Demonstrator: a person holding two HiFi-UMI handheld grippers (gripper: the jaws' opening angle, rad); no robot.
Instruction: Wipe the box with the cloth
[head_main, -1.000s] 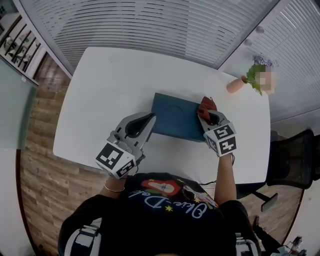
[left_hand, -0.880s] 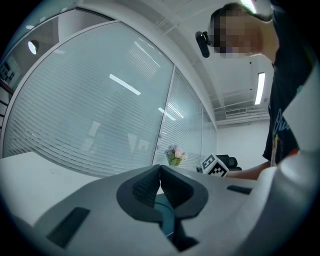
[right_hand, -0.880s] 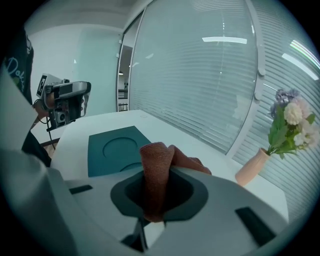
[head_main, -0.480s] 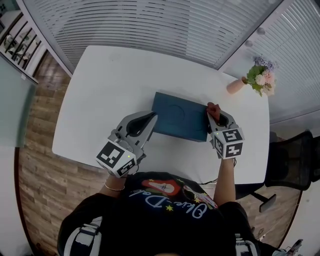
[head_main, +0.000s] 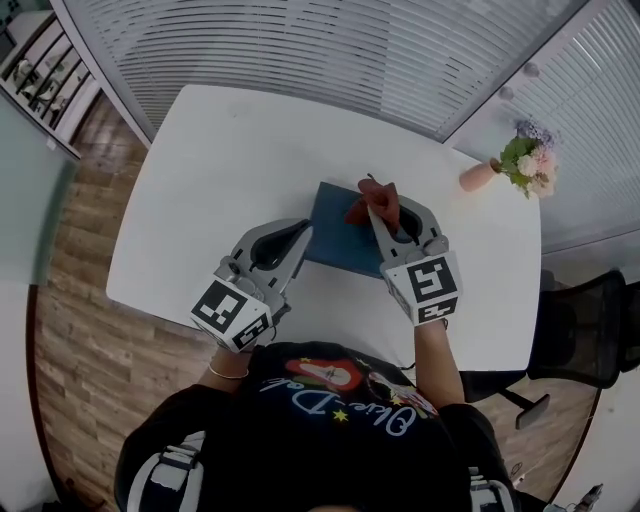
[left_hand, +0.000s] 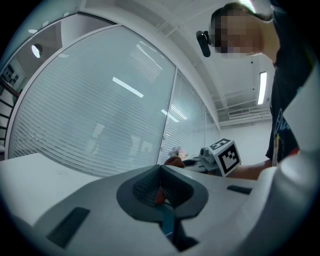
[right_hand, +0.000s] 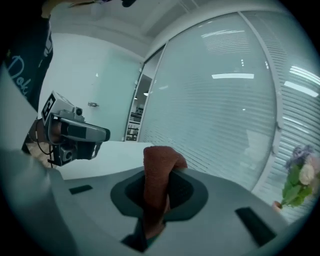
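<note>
The wiping stroke itself is in hand. The dark blue box (head_main: 335, 242) lies flat near the middle of the white surface (head_main: 220, 170), and the right tool (head_main: 378, 208) is pinching the reddish-brown cloth (head_main: 372, 198) between its jaws. In the right gripper view the cloth (right_hand: 158, 167) stands bunched up out of the closed grip, with a tail hanging below. From the head view the cloth sits over the far part of the box's top, toward its middle; whether it is pressed onto the lid or just above it cannot be told. The left tool (head_main: 303, 235) has its jaws pressed together at the tips and sits at the box's left edge, apparently steadying it. Whether it nips the edge or only rests against it is unclear, though a sliver of blue shows through the gap behind its tips in the left gripper view. The next move, as I judge it, calls for dragging the cloth across the lid with light downward pressure. The left tool should stay braced at the edge so the box does not slide on the smooth surface.
</note>
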